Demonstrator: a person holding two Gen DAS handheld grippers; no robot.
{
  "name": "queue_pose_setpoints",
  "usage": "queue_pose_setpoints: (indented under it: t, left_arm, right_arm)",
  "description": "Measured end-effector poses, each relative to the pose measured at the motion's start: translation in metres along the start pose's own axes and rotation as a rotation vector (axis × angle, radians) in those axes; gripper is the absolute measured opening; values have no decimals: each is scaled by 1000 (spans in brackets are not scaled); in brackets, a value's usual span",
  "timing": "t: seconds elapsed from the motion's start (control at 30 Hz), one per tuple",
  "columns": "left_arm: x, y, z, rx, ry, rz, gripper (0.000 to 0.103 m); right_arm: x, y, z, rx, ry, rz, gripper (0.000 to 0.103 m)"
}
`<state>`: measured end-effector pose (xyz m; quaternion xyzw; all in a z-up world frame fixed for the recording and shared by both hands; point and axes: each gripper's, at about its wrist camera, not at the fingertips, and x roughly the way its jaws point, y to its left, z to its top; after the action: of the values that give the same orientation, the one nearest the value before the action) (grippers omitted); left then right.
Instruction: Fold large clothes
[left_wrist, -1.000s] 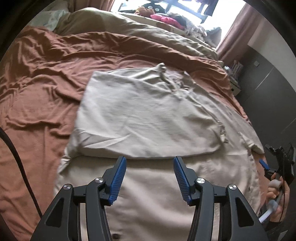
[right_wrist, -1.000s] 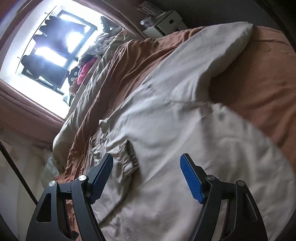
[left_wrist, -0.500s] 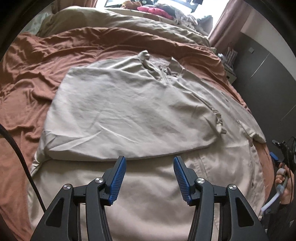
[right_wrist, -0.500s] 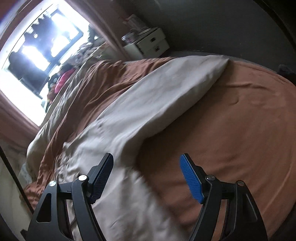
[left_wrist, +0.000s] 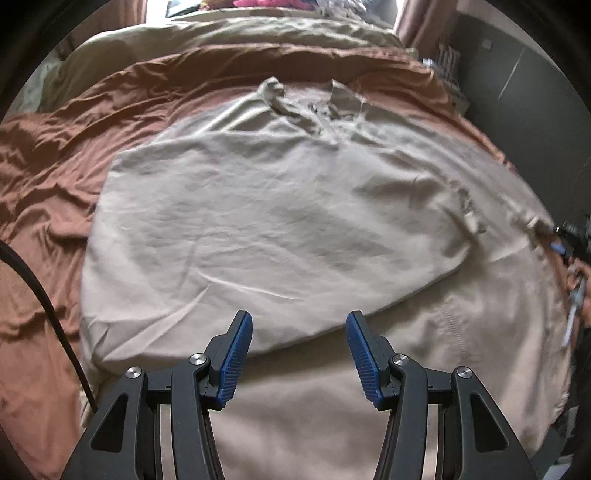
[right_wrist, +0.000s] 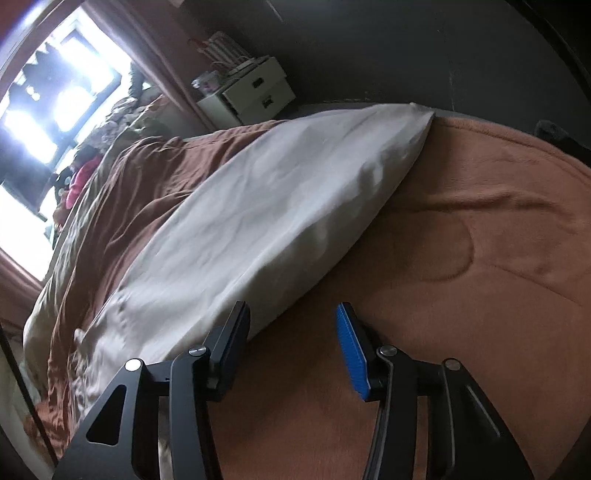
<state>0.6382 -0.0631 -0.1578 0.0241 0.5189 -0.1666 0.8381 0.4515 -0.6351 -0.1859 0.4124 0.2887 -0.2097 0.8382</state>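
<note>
Beige garment (left_wrist: 280, 221) flat on brown bedspread (left_wrist: 44, 192), one side folded over.

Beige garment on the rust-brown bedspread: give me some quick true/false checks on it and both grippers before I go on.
1. The beige garment lies on the rust-brown bedspread. True.
2. The left gripper is clamped on fabric. False: it is open, nothing between its pads.
3. The right gripper holds the garment. False: its jaws have just been closing, but nothing is between them.
4. A white drawer unit stands beside the bed. True.
</note>
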Motion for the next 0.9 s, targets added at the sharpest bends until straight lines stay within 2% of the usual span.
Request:
queue_pose_setpoints:
  t: [0.1, 0.17, 0.23, 0.33, 0.5, 0.77, 0.9]
  left_arm:
    - [22, 2, 0, 7, 36, -7, 55]
    - [33, 4, 0, 9, 41, -4, 55]
    - [41, 5, 0, 7, 45, -3, 55]
    - [44, 6, 2, 4, 31, -2, 55]
    - [36, 6, 4, -15, 15, -12, 55]
    - [5, -2, 6, -57, -34, -41, 55]
    - [-17, -8, 5, -83, -71, -73, 55]
  right_arm:
    - [6, 2, 8, -9, -23, -8, 41]
    - [9, 5, 11, -36, -32, -34, 36]
    - [16, 7, 12, -52, -28, -71, 21]
    - [15, 10, 12, -52, -36, -71, 1]
    - [-22, 38, 11, -148, -123, -58, 0]
    - [-104, 90, 4, -256, -189, 101, 0]
    - [-139, 125, -12, -323, -196, 186, 0]
